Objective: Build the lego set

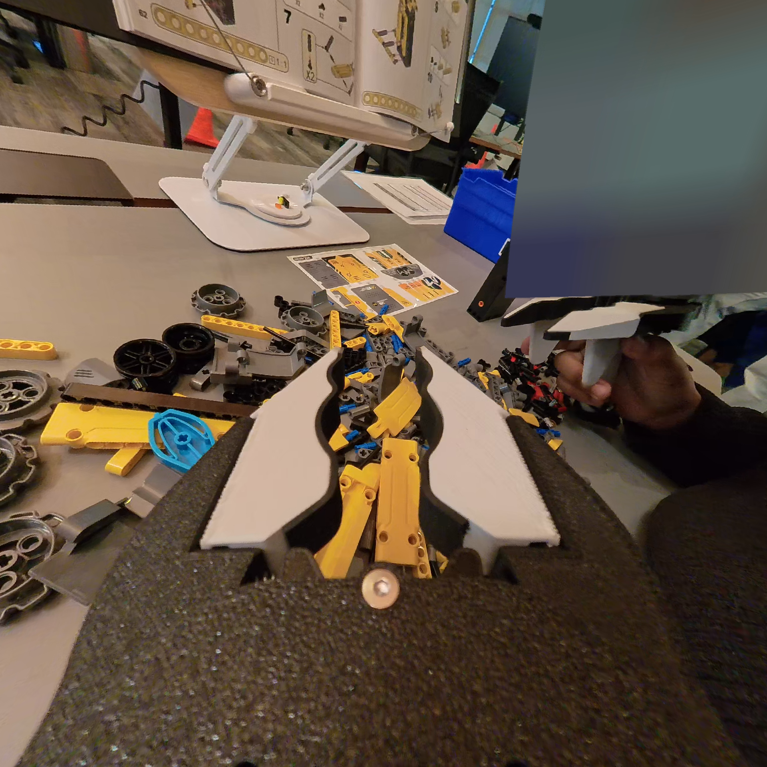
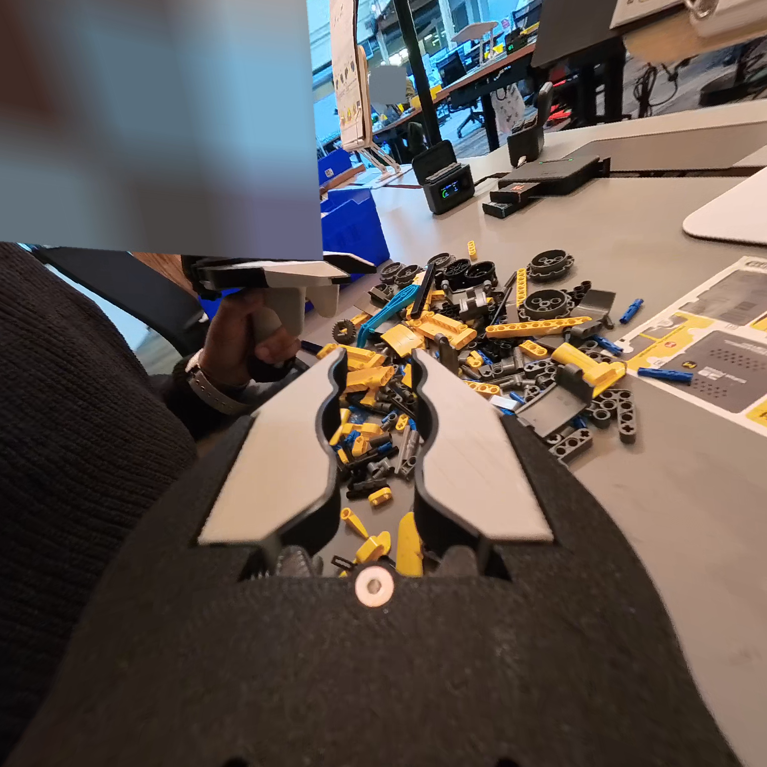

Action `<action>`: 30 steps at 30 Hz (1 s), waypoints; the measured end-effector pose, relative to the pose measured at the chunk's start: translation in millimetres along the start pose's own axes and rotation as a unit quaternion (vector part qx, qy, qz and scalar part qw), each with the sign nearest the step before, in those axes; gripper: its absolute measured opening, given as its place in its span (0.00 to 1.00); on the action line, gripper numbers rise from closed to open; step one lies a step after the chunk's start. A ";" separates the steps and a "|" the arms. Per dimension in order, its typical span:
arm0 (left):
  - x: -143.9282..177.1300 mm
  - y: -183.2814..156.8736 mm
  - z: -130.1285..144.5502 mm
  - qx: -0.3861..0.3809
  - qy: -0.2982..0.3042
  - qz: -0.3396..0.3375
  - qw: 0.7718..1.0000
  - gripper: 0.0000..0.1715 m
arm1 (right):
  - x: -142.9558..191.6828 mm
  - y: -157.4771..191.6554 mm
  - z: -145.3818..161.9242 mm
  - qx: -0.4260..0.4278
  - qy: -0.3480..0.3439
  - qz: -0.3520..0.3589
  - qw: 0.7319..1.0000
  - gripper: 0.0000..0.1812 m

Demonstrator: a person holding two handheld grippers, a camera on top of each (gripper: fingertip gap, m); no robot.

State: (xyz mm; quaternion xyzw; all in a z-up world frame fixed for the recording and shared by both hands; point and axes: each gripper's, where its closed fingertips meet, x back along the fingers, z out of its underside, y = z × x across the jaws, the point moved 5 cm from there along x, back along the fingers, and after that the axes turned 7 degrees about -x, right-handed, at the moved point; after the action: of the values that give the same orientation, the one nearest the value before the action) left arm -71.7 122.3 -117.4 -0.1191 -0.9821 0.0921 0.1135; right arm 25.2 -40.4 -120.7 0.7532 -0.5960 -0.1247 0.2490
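A pile of yellow, grey, black and blue building-toy parts (image 1: 373, 373) lies on the grey table (image 1: 124, 257). My left gripper (image 1: 379, 352) is open and empty, held just above the pile, with yellow panels (image 1: 398, 498) showing between its fingers. My right gripper (image 2: 378, 352) is open and empty over the same pile (image 2: 477, 344), above small pins and yellow bits (image 2: 373, 452). Each view shows the other gripper held in a hand: the right one in the left wrist view (image 1: 589, 332), the left one in the right wrist view (image 2: 290, 286).
Black wheels (image 1: 166, 352), grey gear wheels (image 1: 16, 394) and a blue curved part (image 1: 180, 440) lie left of the pile. A sticker sheet (image 1: 373, 278) lies behind it, near a white book stand (image 1: 265, 216) holding an instruction booklet (image 1: 290, 45). A blue bin (image 1: 481, 211) and black devices (image 2: 448, 182) stand farther back.
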 end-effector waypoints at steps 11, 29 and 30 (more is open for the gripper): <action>0.3 0.0 0.1 0.002 0.000 0.002 1.000 0.20 | -0.8 -6.4 1.9 -0.022 0.000 -0.004 1.000 0.17; -1.4 -4.3 1.7 -0.024 0.006 -0.005 1.000 0.20 | 40.7 6.0 -39.0 0.059 -0.106 0.070 0.990 0.16; -1.4 -4.6 1.6 -0.025 0.005 -0.005 1.000 0.20 | 43.0 7.4 -40.9 0.060 -0.112 0.070 0.989 0.16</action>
State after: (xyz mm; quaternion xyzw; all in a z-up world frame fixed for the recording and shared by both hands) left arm -71.7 117.3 -118.2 -0.1171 -0.9841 0.0664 0.1157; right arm 49.9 -73.7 -77.6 0.7042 -0.6781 -0.1544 0.1431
